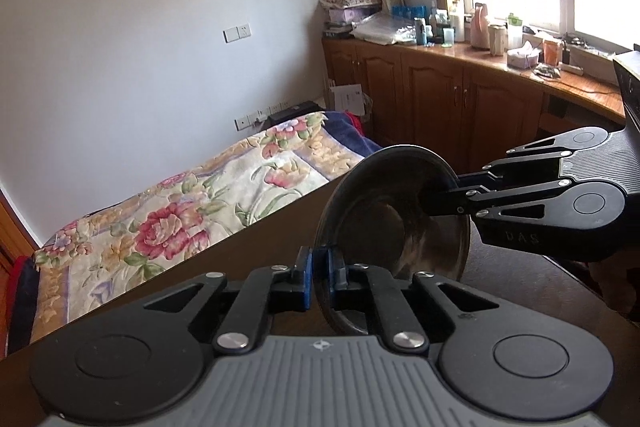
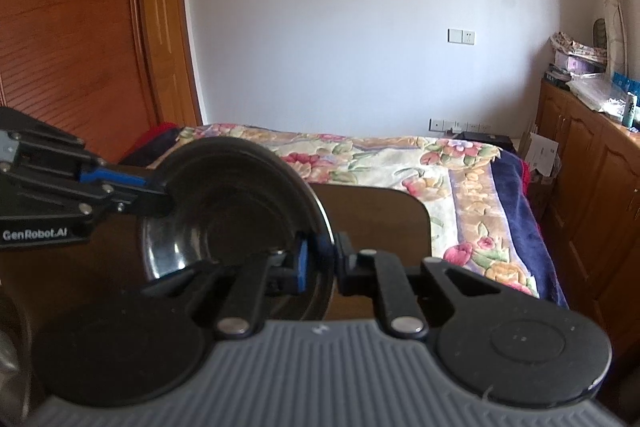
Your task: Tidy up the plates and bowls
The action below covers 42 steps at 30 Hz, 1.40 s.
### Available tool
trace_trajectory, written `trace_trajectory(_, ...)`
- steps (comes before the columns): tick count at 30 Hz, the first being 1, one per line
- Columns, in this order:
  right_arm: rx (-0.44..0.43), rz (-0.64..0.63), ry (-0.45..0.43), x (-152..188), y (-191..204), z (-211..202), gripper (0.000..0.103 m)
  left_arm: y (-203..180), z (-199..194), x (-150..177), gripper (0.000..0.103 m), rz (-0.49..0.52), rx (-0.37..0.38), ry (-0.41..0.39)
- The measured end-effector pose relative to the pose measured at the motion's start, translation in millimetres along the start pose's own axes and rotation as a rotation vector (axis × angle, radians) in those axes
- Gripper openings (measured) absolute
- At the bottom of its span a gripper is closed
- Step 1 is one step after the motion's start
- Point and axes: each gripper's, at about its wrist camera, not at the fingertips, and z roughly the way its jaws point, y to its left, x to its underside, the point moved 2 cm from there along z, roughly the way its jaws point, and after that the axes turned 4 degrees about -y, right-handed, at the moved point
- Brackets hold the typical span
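- Floral bedspread (image 2: 420, 163) covers the bed behind the work surface; wooden cabinets (image 1: 440, 91) run under the window with clutter on top.
- Dark brown table (image 2: 380, 211) sits in the foreground, below both grippers.
- Stainless steel bowl (image 1: 384, 211) is lifted off the table, tilted on edge, rim held from two sides.
- Left gripper (image 1: 320, 277) is clamped on the bowl's near rim, blue pads pressed against the metal on either side.
- Right gripper (image 2: 320, 259) pinches the opposite rim the same way, one finger inside the bowl, one outside.
- Seen from the left wrist, the right gripper reaches in from the right side.
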Motion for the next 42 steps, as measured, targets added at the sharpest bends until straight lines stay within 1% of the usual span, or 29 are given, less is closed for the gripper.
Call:
trace_trajectory(11, 0.003, -0.036, -0.055, -16, 18, -30, 0.015, -2, -54, -4, 0.037, 0.004, -0.023, -0.07)
trace_trajectory(16, 0.005, -0.062, -0.084, -22, 32, -48, 0.015, -3, -82, 0, 0.037, 0.001, -0.03, -0.098)
trace_trajectory(23, 0.002, -0.086, -0.109, -20, 49, -67, 0.015, -7, -110, 18, 0.037, -0.011, -0.034, -0.115)
trace_trajectory(29, -0.004, -0.104, -0.107, -15, 59, -77, 0.015, -5, -131, 33, 0.037, -0.036, -0.018, -0.122)
trace_trajectory(36, -0.013, -0.113, -0.103, -9, 72, -88, 0.015, -5, -152, 47, 0.037, -0.051, -0.018, -0.136)
trace_trajectory(42, -0.019, -0.13, -0.1, -5, 83, -93, 0.015, -3, -163, 60, 0.037, -0.072, -0.012, -0.138)
